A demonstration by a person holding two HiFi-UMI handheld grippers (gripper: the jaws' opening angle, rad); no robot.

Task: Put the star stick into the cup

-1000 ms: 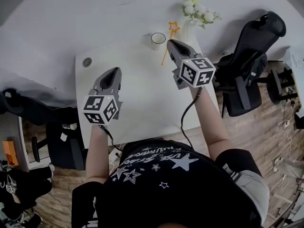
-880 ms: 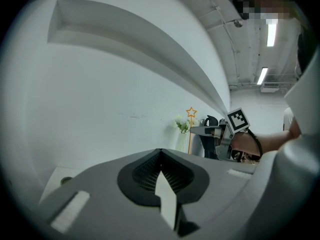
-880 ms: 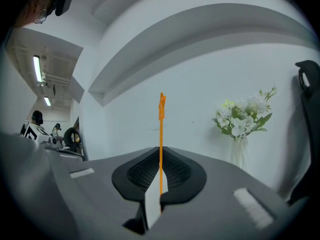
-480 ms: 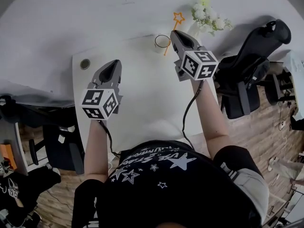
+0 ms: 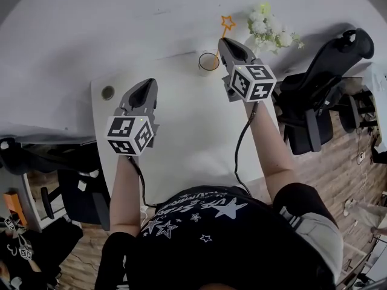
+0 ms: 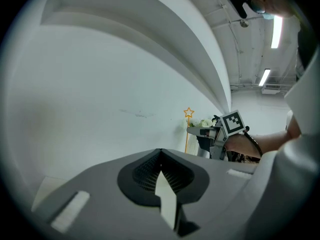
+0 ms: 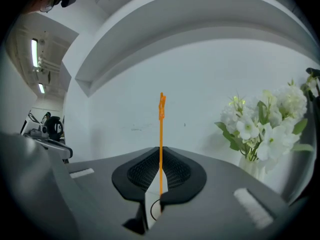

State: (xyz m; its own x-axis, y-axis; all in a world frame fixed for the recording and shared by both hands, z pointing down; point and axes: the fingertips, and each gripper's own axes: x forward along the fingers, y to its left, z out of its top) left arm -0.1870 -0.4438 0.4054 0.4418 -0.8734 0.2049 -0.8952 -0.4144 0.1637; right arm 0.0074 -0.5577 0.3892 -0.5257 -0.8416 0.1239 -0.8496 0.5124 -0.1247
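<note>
Orange star-topped stick [image 5: 227,23]: held upright and clear of the bench, pinched low on its shaft by your right gripper [image 5: 225,43] at the far edge of the white bench [image 5: 181,138]. The small round pale cup [image 5: 208,61] stands at that same edge, just beside the gripper's nose. From the head view I cannot tell whether the stick's lower tip is over the cup mouth or to one side of it. In my judgement the stick is not yet in the cup.

Risks:
- The shaft is thin and the cup mouth is small. If you lower it off centre, the tip would strike the rim and could push or tip the light cup towards the far edge.
- A thin stick pinched at a single point may swivel between the pads, so the tip could drift as you descend.
- If you let go too high, the stick may bounce out or topple the cup.
- The vase of white flowers [image 5: 269,28] stands near the far right corner. A wide swing of the gripper could clip it.

Jaws:
- Right gripper: nearly closed, clamped on the stick [image 7: 161,144], which rises straight up between them.
- Left gripper [image 5: 147,84]: jaws pressed together with nothing between them. It hovers over the bench's left half, well apart from the cup.
</note>
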